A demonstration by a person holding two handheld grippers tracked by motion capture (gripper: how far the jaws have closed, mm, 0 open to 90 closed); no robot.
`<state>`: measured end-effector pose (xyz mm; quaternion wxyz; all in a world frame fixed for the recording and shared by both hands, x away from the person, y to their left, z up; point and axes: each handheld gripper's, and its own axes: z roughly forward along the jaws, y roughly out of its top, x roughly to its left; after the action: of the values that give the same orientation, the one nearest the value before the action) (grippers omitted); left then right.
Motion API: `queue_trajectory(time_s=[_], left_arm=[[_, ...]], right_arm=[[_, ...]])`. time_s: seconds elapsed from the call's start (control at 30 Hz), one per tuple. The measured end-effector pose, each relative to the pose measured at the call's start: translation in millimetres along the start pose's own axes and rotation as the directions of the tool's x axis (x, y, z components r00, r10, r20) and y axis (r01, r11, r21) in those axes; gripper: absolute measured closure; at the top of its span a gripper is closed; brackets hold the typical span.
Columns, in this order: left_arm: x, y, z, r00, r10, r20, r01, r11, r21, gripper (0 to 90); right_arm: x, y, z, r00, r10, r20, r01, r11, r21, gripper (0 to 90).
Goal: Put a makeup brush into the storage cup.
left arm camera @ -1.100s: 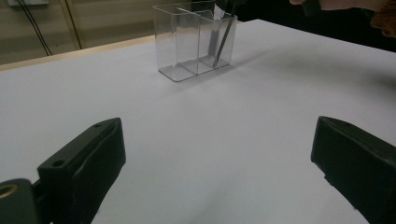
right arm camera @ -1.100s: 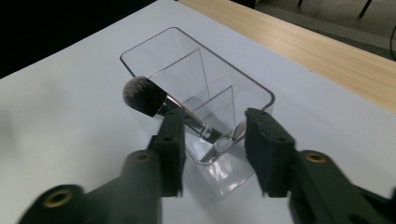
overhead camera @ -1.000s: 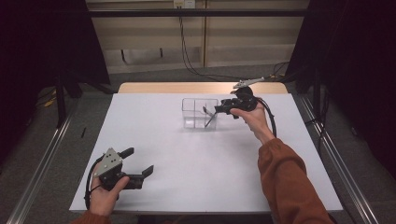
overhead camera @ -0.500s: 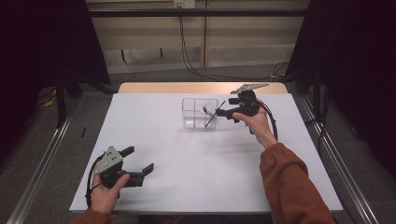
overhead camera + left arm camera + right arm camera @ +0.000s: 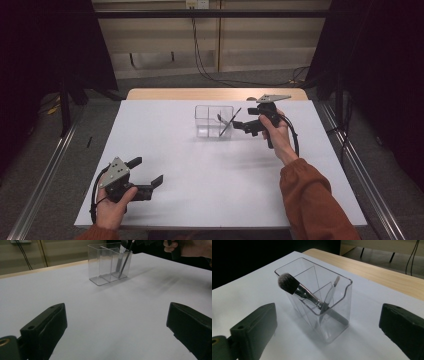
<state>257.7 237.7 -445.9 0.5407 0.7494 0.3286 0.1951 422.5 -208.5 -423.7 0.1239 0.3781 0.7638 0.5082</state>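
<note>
Two pairs of tongs work over a white-covered table (image 5: 200,190) in the high view. The left tongs (image 5: 148,176) rest low near the front left corner in the person's left hand (image 5: 111,207), jaws spread wide with nothing between them. The right tongs (image 5: 239,125) are held above the table just right of a clear plastic organiser box with inner dividers (image 5: 214,121), which stands toward the far middle of the table. Their jaws have just been opening and now stand well apart, with nothing gripped. A dark-handled makeup brush (image 5: 229,123) leans out of the box's right end, its upper tip tilted toward the right tongs.

From the left gripper view, the two black jaws stand far apart over bare white table, holding nothing. The clear box (image 5: 105,265) stands well away, upright, with the brush handle (image 5: 126,261) slanting in its rightmost compartment beside a second, paler slim tool (image 5: 120,261). The person's right hand (image 5: 190,248) is at the top right.

From the right gripper view, the jaws gape on either side of the box (image 5: 337,322), not touching it. The brush (image 5: 299,291) sits handle-down in the nearest compartment, its fluffy dark, pale-tipped head resting above the rim, tilted left. A thin pale-tipped stick (image 5: 332,293) stands in the same compartment, crossing behind the brush.
</note>
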Motion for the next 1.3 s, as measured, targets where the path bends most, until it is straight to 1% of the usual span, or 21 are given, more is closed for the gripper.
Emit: queue_trajectory(time_s=[0.1,0.17,0.27,0.37,0.57,0.63,0.67,0.8,0.87,0.9,1.13,1.23,1.3], left_arm=[[0.5,-0.4,-2.9,1.0000,0.003,-0.001,-0.003,1.0000,-0.002,3.2],[1.1,-0.5,-3.8,1.0000,-0.005,-0.003,0.005,1.0000,-0.007,3.2],[1.3,-0.4,-4.9,1.0000,-0.003,-0.002,0.003,0.9999,-0.010,3.2],[1.5,-0.8,-5.9,1.0000,-0.005,-0.005,0.004,0.9999,-0.010,3.2],[1.5,-0.6,-6.2,1.0000,-0.008,-0.004,0.008,0.9999,-0.012,3.2],[1.4,-0.7,-6.3,0.9999,-0.009,-0.008,0.009,0.9999,-0.010,3.2],[1.6,-0.9,-6.4,0.9999,-0.010,-0.008,0.010,0.9999,-0.009,3.1],[2.0,-0.6,-7.4,0.9999,-0.012,-0.008,0.011,0.9998,-0.014,3.1],[2.2,-0.5,-7.8,0.9999,-0.010,-0.008,0.010,0.9998,-0.014,3.1],[2.3,-0.4,-7.8,0.9999,-0.010,-0.008,0.010,0.9998,-0.015,3.1],[1.8,0.1,-8.4,0.9999,-0.007,-0.008,0.007,0.9998,-0.019,3.2],[2.0,0.2,-9.0,0.9999,-0.006,-0.011,0.005,0.9998,-0.020,3.2],[1.7,0.0,-9.4,0.9999,-0.008,-0.014,0.007,0.9998,-0.021,3.1]], right_arm=[[4.8,-3.2,-4.5,0.9992,-0.006,0.040,0.007,1.000,-0.009,1.9],[7.3,-4.9,-7.1,0.9981,-0.020,0.058,0.020,1.000,-0.012,2.0],[8.5,-6.3,-10.2,0.9987,-0.022,0.046,0.022,1.000,-0.014,1.7],[8.2,-9.1,-14.2,0.9987,-0.017,0.049,0.018,0.999,-0.026,1.7],[8.7,-14.9,-24.5,0.9979,-0.015,0.063,0.018,0.999,-0.047,1.8],[10.6,-16.3,-28.5,0.9977,-0.012,0.067,0.017,0.998,-0.060,1.9],[11.6,-17.0,-30.3,0.9971,-0.019,0.074,0.024,0.997,-0.070,2.1],[15.9,-20.4,-36.9,0.9957,-0.023,0.090,0.030,0.997,-0.075,2.2],[17.1,-23.0,-39.2,0.9955,-0.025,0.091,0.032,0.996,-0.079,2.2],[18.1,-24.9,-40.7,0.9951,-0.020,0.097,0.028,0.996,-0.080,2.2],[22.6,-31.5,-50.6,0.9955,-0.010,0.094,0.019,0.994,-0.104,2.3],[24.0,-35.5,-54.6,0.9954,-0.012,0.095,0.022,0.995,-0.099,2.3],[25.4,-38.6,-58.5,0.9940,-0.014,0.109,0.025,0.995,-0.098,2.4]])
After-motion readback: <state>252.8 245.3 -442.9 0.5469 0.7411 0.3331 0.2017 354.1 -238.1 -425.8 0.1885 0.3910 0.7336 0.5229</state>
